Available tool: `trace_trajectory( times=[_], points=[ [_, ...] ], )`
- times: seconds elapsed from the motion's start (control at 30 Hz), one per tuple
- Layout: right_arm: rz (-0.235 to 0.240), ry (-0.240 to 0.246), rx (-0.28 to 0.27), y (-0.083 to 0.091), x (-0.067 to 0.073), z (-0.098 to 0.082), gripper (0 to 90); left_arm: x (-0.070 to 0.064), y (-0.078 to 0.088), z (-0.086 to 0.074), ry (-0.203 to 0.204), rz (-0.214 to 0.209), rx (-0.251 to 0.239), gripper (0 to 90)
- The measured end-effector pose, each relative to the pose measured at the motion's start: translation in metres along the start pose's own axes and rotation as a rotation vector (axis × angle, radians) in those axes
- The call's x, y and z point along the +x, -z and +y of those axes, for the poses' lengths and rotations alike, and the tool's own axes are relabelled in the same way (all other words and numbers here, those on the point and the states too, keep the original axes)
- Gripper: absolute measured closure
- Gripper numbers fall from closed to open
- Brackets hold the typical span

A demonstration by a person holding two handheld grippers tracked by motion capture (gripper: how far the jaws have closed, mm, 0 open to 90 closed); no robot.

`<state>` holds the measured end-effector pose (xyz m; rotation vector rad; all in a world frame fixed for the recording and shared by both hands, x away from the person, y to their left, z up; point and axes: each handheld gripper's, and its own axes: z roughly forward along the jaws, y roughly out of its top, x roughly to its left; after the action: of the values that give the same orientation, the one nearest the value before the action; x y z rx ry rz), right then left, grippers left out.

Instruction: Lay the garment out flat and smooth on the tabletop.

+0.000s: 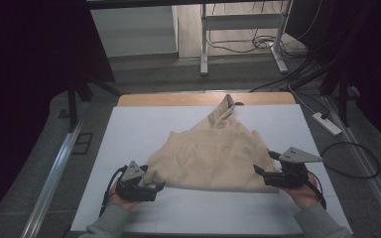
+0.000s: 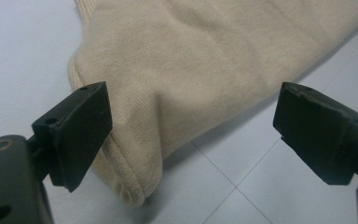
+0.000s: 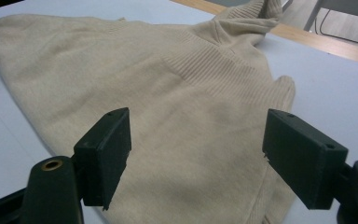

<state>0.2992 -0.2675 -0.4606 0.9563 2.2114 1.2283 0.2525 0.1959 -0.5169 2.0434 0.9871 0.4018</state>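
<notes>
1. High view: a beige knitted sweater (image 1: 213, 156), folded into a rough triangle, lies on the middle of the pale blue-white surface (image 1: 129, 129).
2. Left tool (image 1: 151, 187) sits at its near left corner, jaws apart around that corner.
3. Right tool (image 1: 266, 163) sits at its near right corner, jaws apart over the knit.

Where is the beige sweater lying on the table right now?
In the high view the beige sweater lies flat on the white table, near the person's edge, its collar pointing away. The left claw and right claw are open at its two near corners.
</notes>
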Motion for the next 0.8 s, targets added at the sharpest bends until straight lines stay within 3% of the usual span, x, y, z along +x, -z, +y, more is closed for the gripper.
trace_trajectory(
  times=[0.4,0.5,0.6,0.8],
  points=[
    [-0.002,0.003,0.047,-0.019,-0.012,0.015,23.9,0.000,0.000,0.000,0.000,0.007,0.000,11.7],
    [-0.016,-0.002,0.072,-0.030,-0.021,0.018,24.0,0.000,0.000,0.000,-0.001,0.006,0.000,11.8],
    [-0.035,-0.043,0.094,-0.048,-0.037,0.025,24.0,0.000,0.000,0.000,-0.003,0.003,-0.001,11.8],
    [-0.062,-0.051,0.121,-0.068,-0.052,0.035,23.9,0.000,0.000,-0.001,-0.008,0.003,-0.001,11.9]
  ],
)
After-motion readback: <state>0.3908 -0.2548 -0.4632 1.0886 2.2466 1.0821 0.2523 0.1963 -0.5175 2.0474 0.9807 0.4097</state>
